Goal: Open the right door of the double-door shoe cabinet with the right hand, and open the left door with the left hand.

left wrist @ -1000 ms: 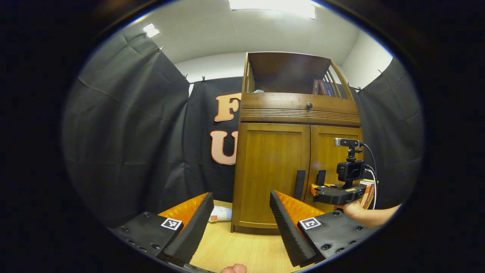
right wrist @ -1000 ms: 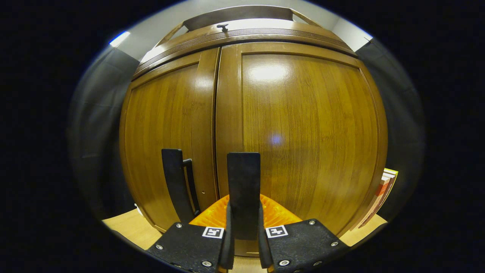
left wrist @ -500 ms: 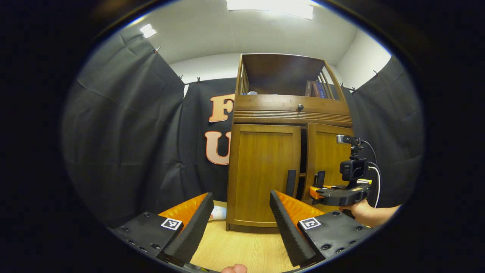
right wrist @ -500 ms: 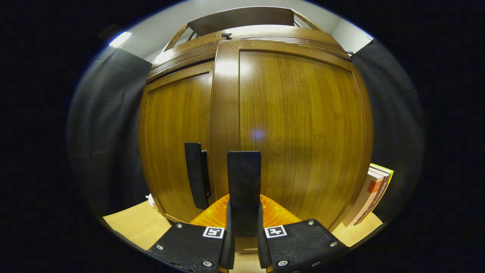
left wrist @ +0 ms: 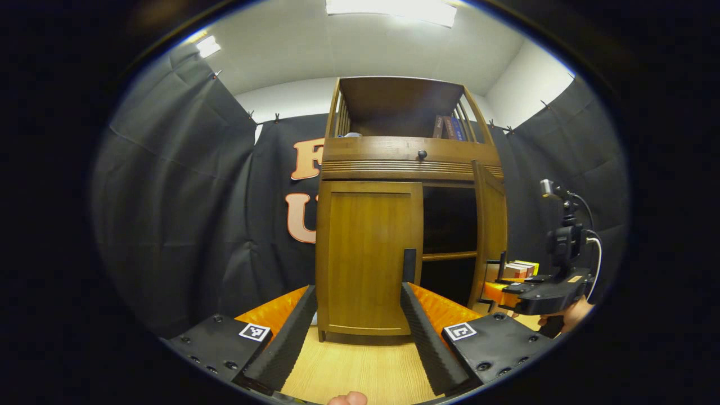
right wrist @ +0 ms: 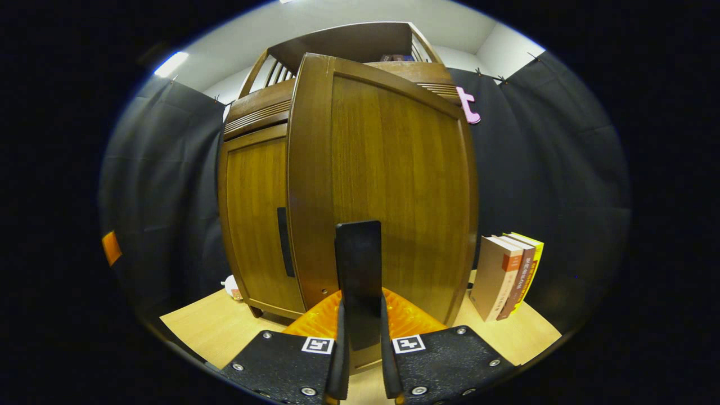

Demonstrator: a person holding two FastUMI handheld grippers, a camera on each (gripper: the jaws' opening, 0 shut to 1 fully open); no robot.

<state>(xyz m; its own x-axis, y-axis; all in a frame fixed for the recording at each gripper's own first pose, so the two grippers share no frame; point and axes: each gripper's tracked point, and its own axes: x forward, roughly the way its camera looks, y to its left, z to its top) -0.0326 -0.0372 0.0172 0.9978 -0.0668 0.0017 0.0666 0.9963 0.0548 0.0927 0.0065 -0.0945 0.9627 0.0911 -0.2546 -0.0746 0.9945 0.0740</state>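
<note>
Now we hold the right gripper (right wrist: 360, 360) pinched on the right door handle (right wrist: 358, 270), both fingers pressing its flat black bar, with the right door (right wrist: 388, 185) swung well out from the shoe cabinet (left wrist: 394, 163) and rising straight ahead of them. Beyond our right fingertips, to the side, books (right wrist: 506, 275) stand on the wooden floor (right wrist: 208, 332). Our left gripper (left wrist: 360, 332) stays back with fingers spread wide, holding nothing; between and beyond them stands the closed left door (left wrist: 368, 253), its left door handle (left wrist: 409, 265) just above our right-hand finger. Farther off that side, the right gripper (left wrist: 495, 292) shows at the open door's edge, dark shelves behind it.
</note>
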